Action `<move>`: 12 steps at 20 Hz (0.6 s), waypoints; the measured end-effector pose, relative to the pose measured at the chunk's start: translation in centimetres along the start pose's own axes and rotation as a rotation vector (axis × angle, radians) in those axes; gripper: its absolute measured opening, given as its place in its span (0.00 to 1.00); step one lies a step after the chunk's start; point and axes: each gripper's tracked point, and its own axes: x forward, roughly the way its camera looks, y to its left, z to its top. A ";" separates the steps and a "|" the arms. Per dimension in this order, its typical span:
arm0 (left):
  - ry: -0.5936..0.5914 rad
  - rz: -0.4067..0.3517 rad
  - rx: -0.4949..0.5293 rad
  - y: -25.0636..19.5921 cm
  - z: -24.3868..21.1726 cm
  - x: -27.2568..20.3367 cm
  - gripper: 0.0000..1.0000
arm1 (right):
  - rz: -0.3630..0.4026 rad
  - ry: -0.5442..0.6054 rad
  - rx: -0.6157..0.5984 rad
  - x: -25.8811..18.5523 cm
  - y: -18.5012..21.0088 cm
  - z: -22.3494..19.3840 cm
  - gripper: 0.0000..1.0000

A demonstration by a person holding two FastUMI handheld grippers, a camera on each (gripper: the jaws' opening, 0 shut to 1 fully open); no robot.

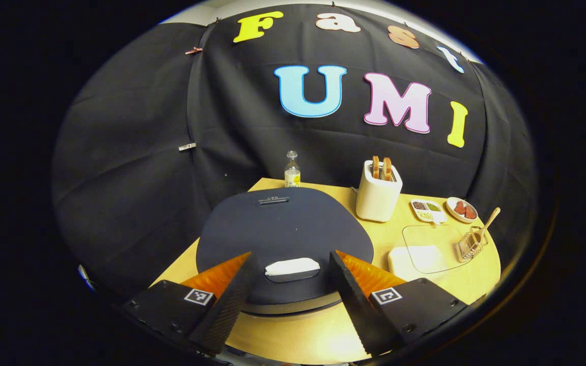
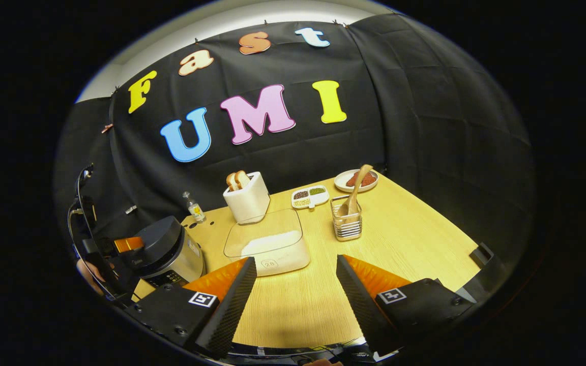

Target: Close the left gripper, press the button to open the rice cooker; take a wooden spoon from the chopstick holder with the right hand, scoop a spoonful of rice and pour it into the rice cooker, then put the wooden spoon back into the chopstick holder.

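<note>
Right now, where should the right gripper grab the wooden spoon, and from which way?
Probably the upper handle of the wooden spoon, from above. Its bowl sits down inside the chopstick holder, and the handle leans up and out over the rim towards the far plate, so that free stretch is the part to pinch. The right gripper is open, on the near side of the holder.

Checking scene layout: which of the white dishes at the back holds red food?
The round plate at the far corner, behind the chopstick holder. The divided tray beside it holds small dark, green and pale portions.
</note>
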 end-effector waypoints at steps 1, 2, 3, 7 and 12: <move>-0.020 0.006 0.010 0.1 0.1 0.2 0.97 | -0.008 0.004 0.011 -0.1 -0.4 -0.1 0.98; -0.019 0.008 0.014 0.0 0.0 0.2 0.98 | -0.016 0.010 0.021 -0.1 -0.7 -0.2 0.98; -0.028 0.009 0.012 0.1 0.2 0.3 0.97 | -0.022 0.014 0.029 -0.2 -1.0 -0.4 0.98; -0.062 0.014 0.014 0.1 0.1 0.4 0.98 | -0.036 0.033 0.032 -0.3 -1.7 -1.0 0.98; -0.055 -0.016 0.030 -0.1 -0.6 0.8 0.98 | -0.037 0.051 0.012 -0.2 -1.8 -1.6 0.98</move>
